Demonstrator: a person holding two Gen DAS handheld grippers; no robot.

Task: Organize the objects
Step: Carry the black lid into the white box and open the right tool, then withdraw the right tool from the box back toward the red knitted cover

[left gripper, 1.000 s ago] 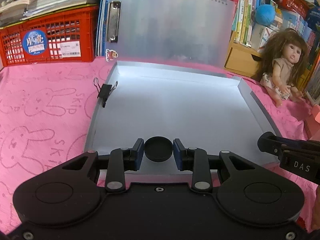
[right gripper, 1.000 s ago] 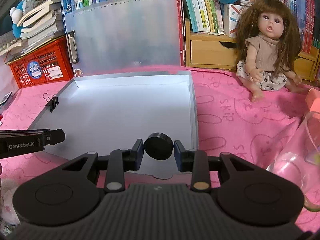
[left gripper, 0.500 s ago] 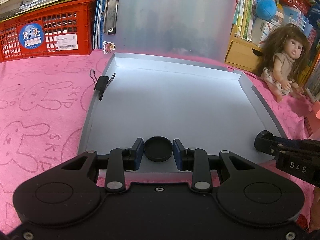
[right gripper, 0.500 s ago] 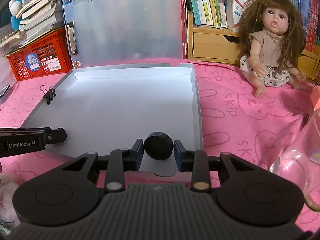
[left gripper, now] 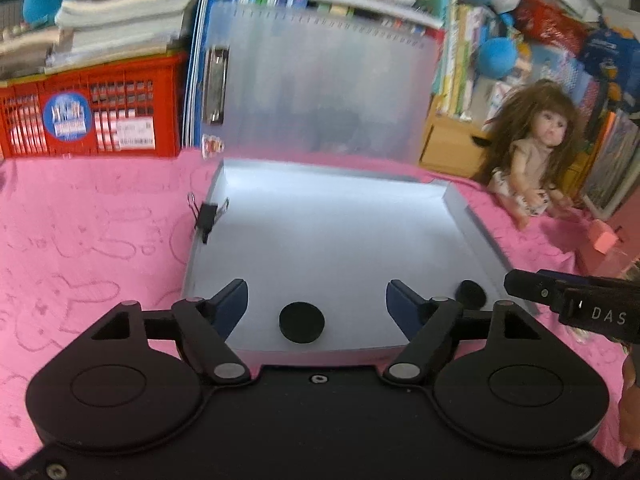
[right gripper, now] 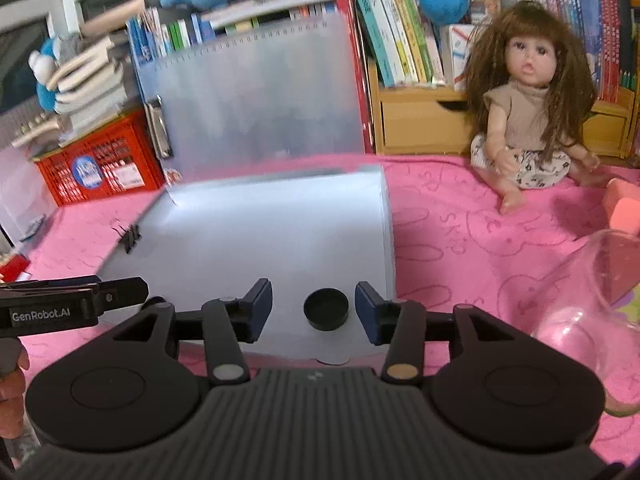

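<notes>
grippers spread wide — left gripper (left gripper: 316, 300), right gripper (right gripper: 314, 306) — each black disc (left gripper: 301, 323) released (flat in the grey tray (left gripper: 340, 216)).

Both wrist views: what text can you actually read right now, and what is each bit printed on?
"DAS": white letters on the right gripper's arm, seen from the left wrist view.
"GenRobot.AI": white letters on the left gripper's arm, seen from the right wrist view.
"SKIP": drawn on the pink cloth beside the rabbit outlines.
Red crate: blue round sticker and white barcode label, blurred, unreadable.
Book spines: too small to read.
</notes>
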